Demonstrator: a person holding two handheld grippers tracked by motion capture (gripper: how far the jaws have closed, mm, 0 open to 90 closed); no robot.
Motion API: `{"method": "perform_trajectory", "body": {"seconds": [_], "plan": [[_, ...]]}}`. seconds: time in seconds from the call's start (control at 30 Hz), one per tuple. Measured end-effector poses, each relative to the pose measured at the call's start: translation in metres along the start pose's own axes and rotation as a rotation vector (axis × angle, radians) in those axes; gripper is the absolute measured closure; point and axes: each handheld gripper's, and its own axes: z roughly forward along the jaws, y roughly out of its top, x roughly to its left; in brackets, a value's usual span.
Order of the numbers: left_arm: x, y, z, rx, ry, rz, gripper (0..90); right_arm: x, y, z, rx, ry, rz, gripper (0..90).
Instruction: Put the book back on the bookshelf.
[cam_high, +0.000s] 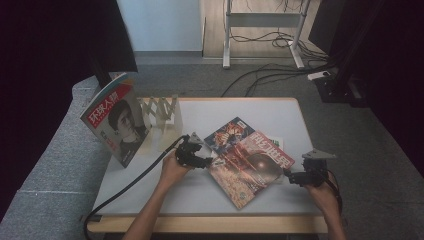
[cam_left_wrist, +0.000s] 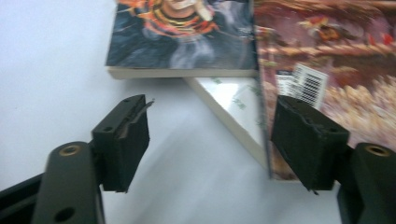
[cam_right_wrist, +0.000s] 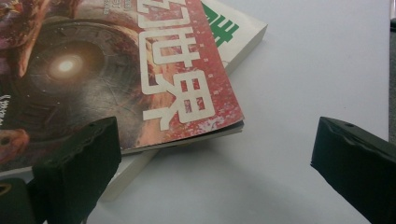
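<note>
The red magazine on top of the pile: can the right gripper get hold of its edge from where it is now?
Probably yes. The right gripper is open, the red magazine corner lies just ahead of its jaws, overhanging the book below, and bare table lies around.

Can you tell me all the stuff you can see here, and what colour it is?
red magazine: 1, red with white letters, top of the pile, middle of the table
blue magazine: 1, dark blue, in the pile behind the red one
white book: 1, white with green print, under the red magazine
portrait magazine: 1, red and white, standing at the table's left rear
wooden rack: 1, pale wood, rear left
table: 1, white top
cables: several, black, on the floor behind
left gripper: 1, black, jaws open at the pile's left edge
right gripper: 1, black, jaws open at the pile's right corner
</note>
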Motion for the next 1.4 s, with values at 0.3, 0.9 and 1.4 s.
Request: {"method": "perform_trajectory", "body": {"seconds": [0.3, 0.9, 1.4], "plan": [[0.002, 0.0, 0.004, 0.016, 0.037, -0.011, 24.6, -0.002, -0.005, -0.001, 0.006, -0.004, 0.006, 1.1], [-0.031, -0.011, -0.001, 0.038, -0.037, 0.059, 24.1, -0.002, -0.007, -0.004, 0.009, 0.001, 0.008, 1.1], [-0.044, -0.013, -0.008, 0.018, -0.117, 0.1, 7.5, 0.002, -0.004, 0.001, 0.003, 0.047, 0.021, 0.8]]}}
